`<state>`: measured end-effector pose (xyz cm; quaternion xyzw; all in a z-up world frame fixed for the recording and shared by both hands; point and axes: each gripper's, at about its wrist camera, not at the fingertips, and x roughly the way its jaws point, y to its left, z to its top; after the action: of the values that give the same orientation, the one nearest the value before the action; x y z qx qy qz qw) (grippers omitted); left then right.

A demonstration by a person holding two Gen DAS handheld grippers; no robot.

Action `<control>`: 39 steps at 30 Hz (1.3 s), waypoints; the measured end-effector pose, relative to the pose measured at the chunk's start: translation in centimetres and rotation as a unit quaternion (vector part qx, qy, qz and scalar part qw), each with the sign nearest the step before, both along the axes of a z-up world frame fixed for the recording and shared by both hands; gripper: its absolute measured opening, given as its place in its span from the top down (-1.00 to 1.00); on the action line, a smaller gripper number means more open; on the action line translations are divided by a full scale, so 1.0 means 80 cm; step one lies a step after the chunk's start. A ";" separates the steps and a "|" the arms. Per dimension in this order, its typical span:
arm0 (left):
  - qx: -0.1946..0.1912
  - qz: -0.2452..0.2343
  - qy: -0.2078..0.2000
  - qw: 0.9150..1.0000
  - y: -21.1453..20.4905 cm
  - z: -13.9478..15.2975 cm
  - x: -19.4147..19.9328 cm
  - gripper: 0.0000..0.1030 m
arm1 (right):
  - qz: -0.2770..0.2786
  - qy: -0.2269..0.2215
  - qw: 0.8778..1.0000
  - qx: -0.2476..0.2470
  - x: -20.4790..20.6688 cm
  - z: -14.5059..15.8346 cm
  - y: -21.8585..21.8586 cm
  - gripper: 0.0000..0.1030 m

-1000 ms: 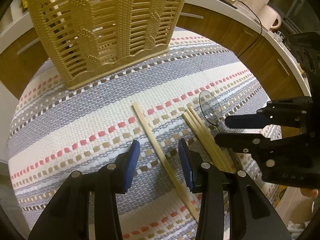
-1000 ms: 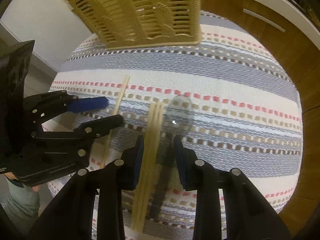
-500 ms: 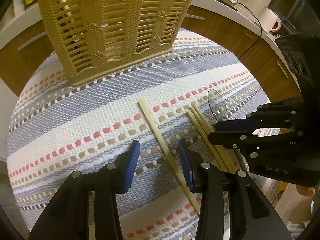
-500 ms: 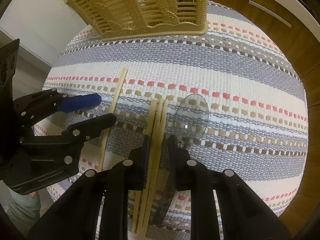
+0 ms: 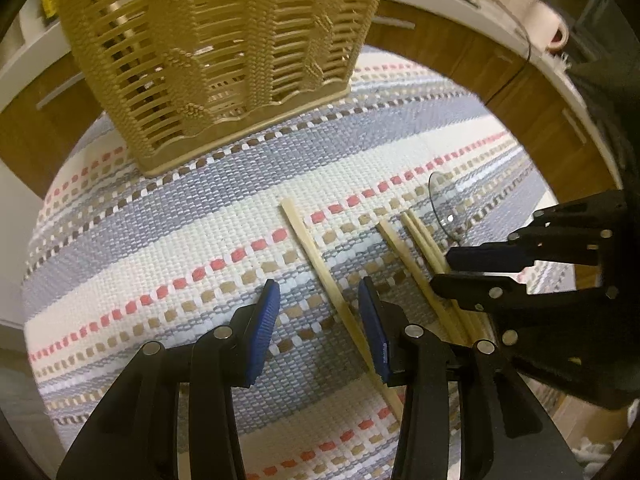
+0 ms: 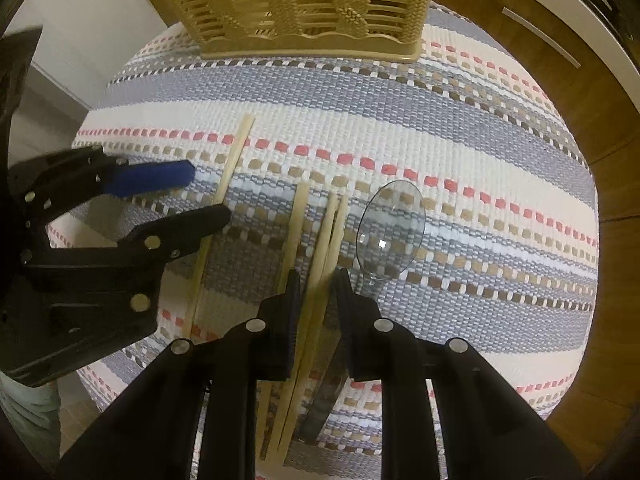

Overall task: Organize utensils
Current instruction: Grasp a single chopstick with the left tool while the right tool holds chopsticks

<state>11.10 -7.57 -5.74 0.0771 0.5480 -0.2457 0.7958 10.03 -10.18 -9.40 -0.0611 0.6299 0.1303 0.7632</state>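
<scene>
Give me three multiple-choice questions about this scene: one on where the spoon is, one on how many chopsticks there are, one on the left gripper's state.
1. Where is the spoon?
A. In the basket
B. On the mat, right of the chopsticks
C. In the left gripper

2. How many chopsticks lie on the mat?
A. Two
B. Four
C. Seven

3. The left gripper is:
A. Open
B. Shut on the spoon
C. Shut on the basket's rim

Key: 1 B, the spoon lies on the mat beside the rightmost chopsticks. 2 B, one lone chopstick, one more, then a pair. 3 A, the left gripper has a wide gap around the lone chopstick.
</scene>
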 end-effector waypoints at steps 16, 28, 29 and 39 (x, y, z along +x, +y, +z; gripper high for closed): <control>0.041 0.018 -0.034 0.998 -0.011 0.003 -0.020 0.93 | 0.010 -0.025 0.998 0.062 -0.029 0.010 -0.040 0.95; -0.006 0.039 -0.046 0.998 0.031 0.022 -0.039 0.92 | 0.036 -0.038 0.993 0.107 -0.034 0.035 -0.064 0.68; -0.009 0.038 -0.045 0.998 0.036 0.021 -0.038 0.92 | 0.039 -0.039 0.993 0.101 -0.037 0.037 -0.065 0.62; -0.025 0.039 -0.041 0.998 0.049 0.012 -0.043 0.92 | 0.042 -0.009 0.998 0.050 -0.038 0.013 -0.058 0.59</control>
<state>7.66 -3.62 -4.74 0.0458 0.5112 -0.2250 0.8282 7.02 -14.80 -8.37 -0.0508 0.6125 0.1926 0.7650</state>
